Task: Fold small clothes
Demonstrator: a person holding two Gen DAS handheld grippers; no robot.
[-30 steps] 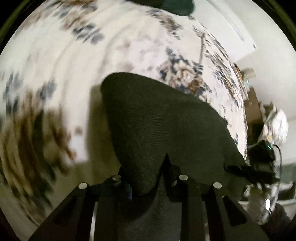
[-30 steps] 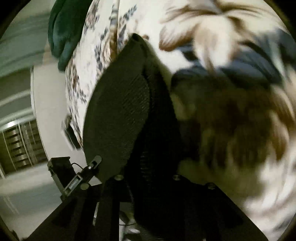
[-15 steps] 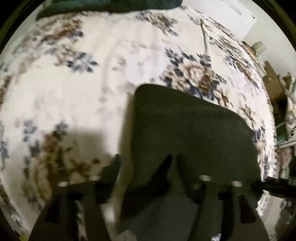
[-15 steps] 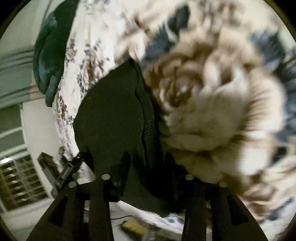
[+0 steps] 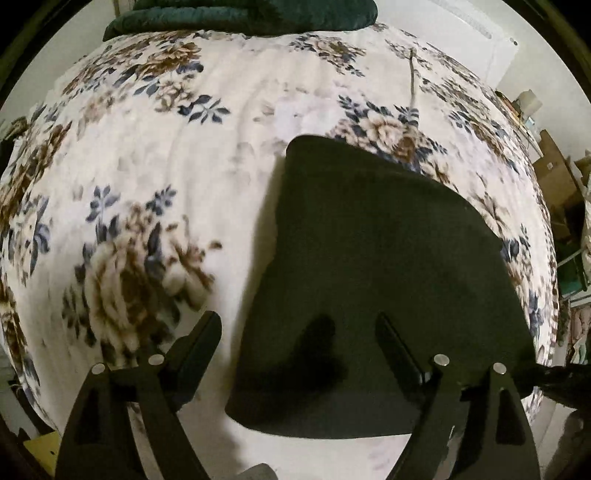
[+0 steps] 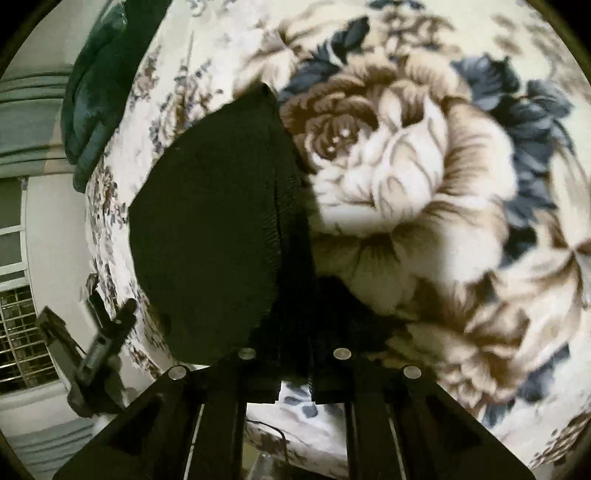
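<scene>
Jaws of the left gripper, just opened wide, are held above the near edge of the folded black garment laid flat on the floral blanket; the right gripper, just closed, is seen shut beside its side edge, whether pinching cloth cannot be told. No writing is legible.

Most of both views is a cream floral blanket with big brown roses and blue-grey leaves, spread over a bed. A dark green bundle of fabric sits along the top edge in the left wrist view, and the same green bundle shows at the upper left in the right wrist view. Far right of the left view there are some cardboard boxes against a white wall. Lower left of the right view has a window with a grille.
</scene>
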